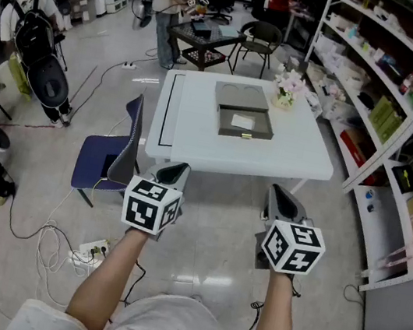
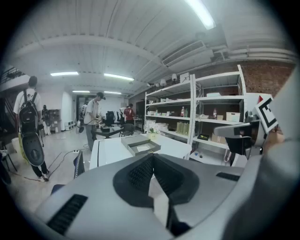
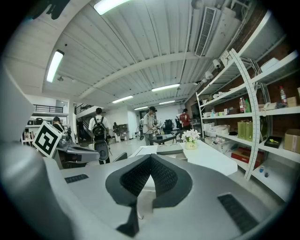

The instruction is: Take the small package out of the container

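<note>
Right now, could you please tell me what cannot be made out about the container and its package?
- small package: head view, too small to read any print or tell its material.
- container: right gripper view, its inside hidden by the low angle and the shut right gripper.

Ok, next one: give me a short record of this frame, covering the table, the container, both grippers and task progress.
table: white, bearing a grey container and a pot of flowers
container: open, lid lying flat behind the tray
small package: white, inside the container
left gripper: shut, empty, short of the table's near edge
right gripper: shut, empty, short of the table's near edge
surroundings: blue chair left of the table, shelves right of it
task progress: not begun, package untouched
</note>
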Demonstrator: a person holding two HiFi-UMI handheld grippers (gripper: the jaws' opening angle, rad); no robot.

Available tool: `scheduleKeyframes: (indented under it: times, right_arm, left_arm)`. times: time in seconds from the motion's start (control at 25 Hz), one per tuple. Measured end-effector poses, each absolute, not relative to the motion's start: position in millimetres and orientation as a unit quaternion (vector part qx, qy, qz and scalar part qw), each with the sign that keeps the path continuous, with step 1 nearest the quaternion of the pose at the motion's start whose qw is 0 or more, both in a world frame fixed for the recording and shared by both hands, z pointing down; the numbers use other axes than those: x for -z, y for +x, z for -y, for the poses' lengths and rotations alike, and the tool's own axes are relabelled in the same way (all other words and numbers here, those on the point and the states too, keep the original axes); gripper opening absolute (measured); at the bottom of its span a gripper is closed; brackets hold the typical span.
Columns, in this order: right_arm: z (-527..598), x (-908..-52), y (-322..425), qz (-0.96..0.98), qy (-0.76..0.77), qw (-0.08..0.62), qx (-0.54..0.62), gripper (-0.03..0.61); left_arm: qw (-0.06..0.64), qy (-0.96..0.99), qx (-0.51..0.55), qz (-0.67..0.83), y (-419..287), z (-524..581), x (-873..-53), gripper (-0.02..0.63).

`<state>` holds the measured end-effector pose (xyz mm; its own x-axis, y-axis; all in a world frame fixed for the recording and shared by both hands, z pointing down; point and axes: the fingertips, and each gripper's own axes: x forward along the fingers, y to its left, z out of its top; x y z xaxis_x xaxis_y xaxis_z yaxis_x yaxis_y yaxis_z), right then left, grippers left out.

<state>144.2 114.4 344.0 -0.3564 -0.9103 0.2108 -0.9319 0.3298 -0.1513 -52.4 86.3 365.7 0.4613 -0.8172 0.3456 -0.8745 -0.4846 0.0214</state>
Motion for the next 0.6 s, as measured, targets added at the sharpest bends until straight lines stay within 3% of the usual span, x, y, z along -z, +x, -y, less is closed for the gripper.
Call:
scheduleKeyframes:
  times: [0.6]
  right_arm:
    - [-58.2, -355.8, 160.5, 0.823, 0.554, 0.043, -0.116, 0.013]
  left_arm:
    - [0.096, 0.844, -0.148, 0.506, -22.9, -41.5, -374.3, 0.002]
